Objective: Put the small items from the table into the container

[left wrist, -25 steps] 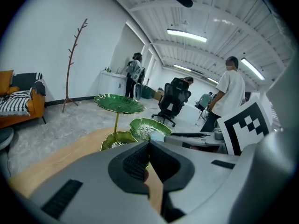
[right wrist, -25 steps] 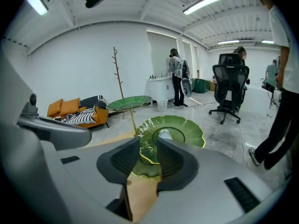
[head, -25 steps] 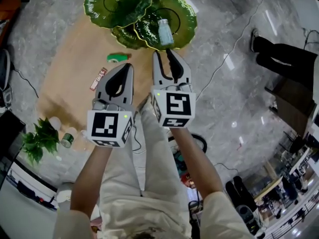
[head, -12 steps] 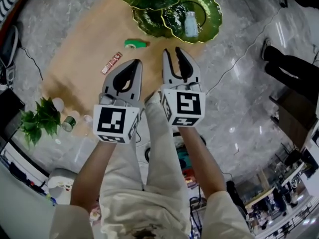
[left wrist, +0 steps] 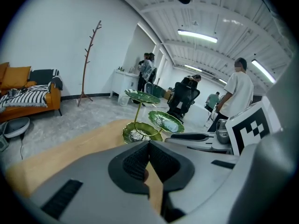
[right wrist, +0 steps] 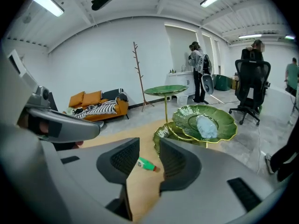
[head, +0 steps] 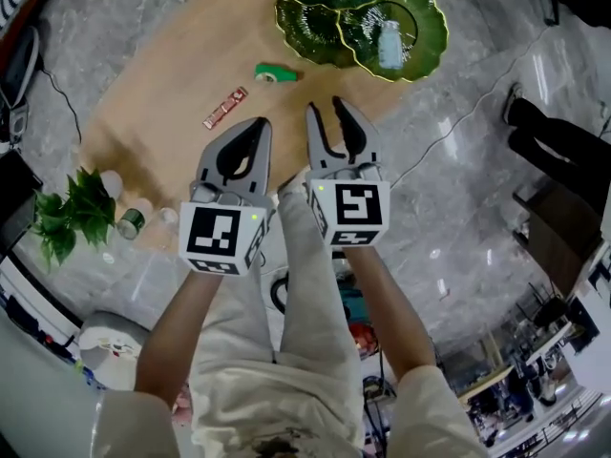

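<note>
the left gripper (head: 260, 124) hung over the near part of the wooden surface (head: 162, 93), its jaws pressed together with nothing between them; the right gripper (head: 325, 108), just beside it, held its jaws a narrow way apart and empty; through that gap the green tube (right wrist: 147, 164) showed, lying on the surface farther on, near the green leaf-shaped dishes (head: 425, 12); a pale bottle (head: 389, 46) lay in one dish; a red-brown bar (head: 225, 108) lay on the surface left of the tube, apart from it
</note>
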`<state>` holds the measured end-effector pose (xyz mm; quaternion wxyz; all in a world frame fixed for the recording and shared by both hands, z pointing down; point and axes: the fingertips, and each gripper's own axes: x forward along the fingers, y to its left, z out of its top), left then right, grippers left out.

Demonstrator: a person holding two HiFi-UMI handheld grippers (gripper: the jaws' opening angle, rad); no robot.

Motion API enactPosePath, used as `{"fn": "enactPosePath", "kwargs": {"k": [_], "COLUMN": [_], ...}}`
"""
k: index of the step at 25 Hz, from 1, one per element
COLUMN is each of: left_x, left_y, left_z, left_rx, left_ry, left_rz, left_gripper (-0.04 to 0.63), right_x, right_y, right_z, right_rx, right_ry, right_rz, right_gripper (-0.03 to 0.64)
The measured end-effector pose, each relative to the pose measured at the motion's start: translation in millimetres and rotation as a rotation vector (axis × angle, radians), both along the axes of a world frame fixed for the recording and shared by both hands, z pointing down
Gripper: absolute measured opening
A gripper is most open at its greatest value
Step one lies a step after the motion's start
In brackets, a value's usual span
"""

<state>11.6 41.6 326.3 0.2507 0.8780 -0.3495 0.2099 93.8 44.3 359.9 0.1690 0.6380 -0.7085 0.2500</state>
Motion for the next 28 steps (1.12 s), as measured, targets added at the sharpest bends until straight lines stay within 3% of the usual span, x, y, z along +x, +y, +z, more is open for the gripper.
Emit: {"fn": "enactPosePath", "kwargs": {"k": [14, 28], "left_x": [-53, -103], "left_y": [1, 3], "left_z": [23, 47], "left_rx": [-0.034, -0.073], "left_ry": [-0.02, -0.031], "left_rz": [-0.091, -0.183], "left_gripper": [0.008, 0.008], "right_x": [-75, -131], "right_y": [-11, -13], "right_z": [24, 59], "right_rx": [-0.052, -0.112], "right_ry": [-0.002, -0.02], "right_rz": [-0.242, -0.362], "right_gripper": [0.164, 0.212]}}
